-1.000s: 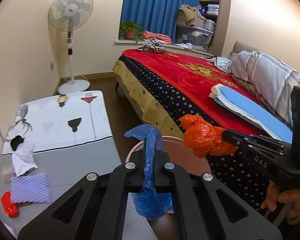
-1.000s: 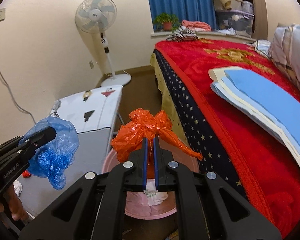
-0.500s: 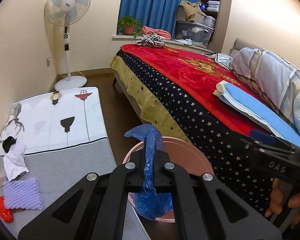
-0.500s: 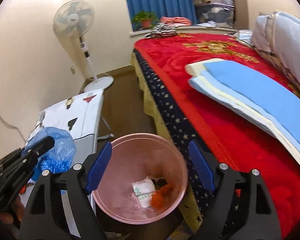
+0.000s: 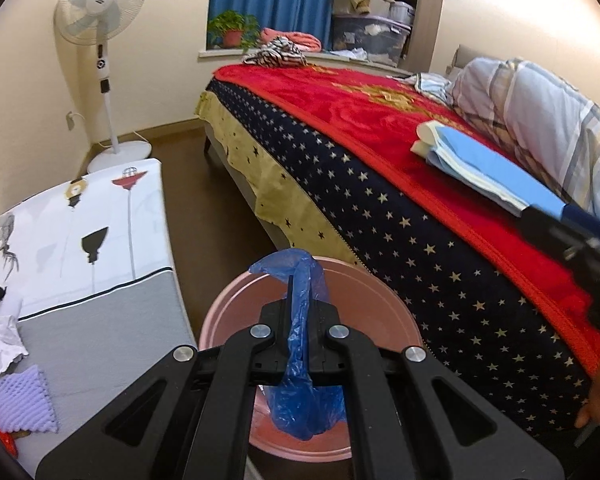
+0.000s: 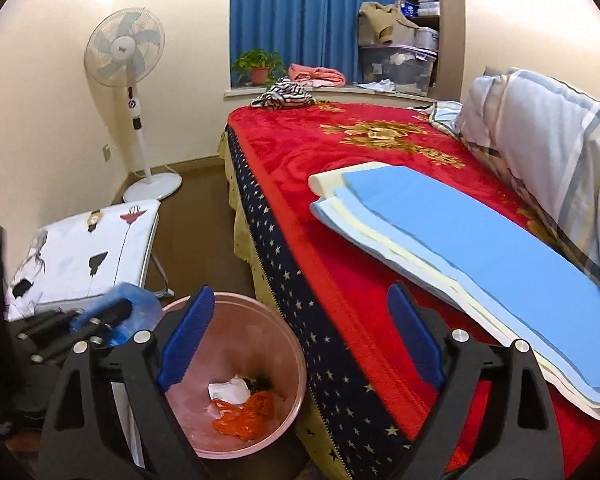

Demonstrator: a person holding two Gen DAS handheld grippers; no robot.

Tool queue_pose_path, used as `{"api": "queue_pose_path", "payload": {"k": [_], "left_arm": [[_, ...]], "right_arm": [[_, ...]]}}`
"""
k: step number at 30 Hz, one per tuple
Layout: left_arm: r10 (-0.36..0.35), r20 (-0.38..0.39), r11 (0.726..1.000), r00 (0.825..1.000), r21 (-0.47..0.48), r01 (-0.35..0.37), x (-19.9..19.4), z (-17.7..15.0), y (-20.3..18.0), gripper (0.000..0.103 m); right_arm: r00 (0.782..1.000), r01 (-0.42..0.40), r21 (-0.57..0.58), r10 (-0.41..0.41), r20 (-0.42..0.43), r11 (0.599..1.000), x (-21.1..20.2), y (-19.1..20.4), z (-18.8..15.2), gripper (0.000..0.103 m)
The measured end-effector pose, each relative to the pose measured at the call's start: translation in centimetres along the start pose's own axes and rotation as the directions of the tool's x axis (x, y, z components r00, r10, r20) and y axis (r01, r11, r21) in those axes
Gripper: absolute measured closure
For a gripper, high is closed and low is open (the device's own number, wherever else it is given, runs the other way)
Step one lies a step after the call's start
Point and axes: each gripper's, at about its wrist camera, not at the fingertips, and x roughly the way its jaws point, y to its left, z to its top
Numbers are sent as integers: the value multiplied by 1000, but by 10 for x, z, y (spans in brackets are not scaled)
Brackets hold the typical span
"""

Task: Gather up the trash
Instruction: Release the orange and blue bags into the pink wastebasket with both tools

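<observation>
My left gripper (image 5: 300,304) is shut on a crumpled blue plastic bag (image 5: 306,392) and holds it over the rim of a pink bin (image 5: 376,304). It also shows at the left of the right wrist view (image 6: 120,312). My right gripper (image 6: 300,336) is open and empty above the bin (image 6: 276,328) and the bed edge. An orange plastic bag (image 6: 246,416) lies in the bin with white paper (image 6: 228,390).
A low table (image 5: 80,312) on the left holds a purple foam net (image 5: 24,404), white paper (image 5: 2,340) and a red scrap (image 5: 0,436). A red-blanketed bed (image 6: 340,184) on the right carries blue foam sheets (image 6: 480,236). A standing fan (image 5: 104,60) stands by the wall.
My right gripper opened and let the orange bag fall into the bin, then drew back to the right. My left gripper moved over the bin with the blue bag.
</observation>
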Motion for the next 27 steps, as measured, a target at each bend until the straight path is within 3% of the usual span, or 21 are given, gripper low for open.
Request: {"api": "queue_pose_path", "payload": {"k": [9,11,13,14,15,27], "left_arm": [[-18,-57,1000,998,13,19,31,-6,-10,102],[-8,-68,1000,998,12,9,33,-6,-11,95],[35,-113,999,993,-15,-37,36,-5,-8,17],[94,-134,994,987,-38,-100,36,-4,-5,7],[138,-127,988,982,-58,-146,33,-4,-3,8],[115,-57,988,992,-94,-120,-35,18,6,8]], "right_arm": [[1000,-6,51,7,-18,999,3,-13,1,16],[1000,4,36,-3,-21,999,5,-11,1,16],[999,22,24,-21,-29,999,7,-11,1,16],[999,28,20,-28,-37,999,9,-11,0,16],[999,31,19,-30,-43,999,9,-11,-1,16],[1000,18,43,-17,-21,999,3,-15,-1,14]]}}
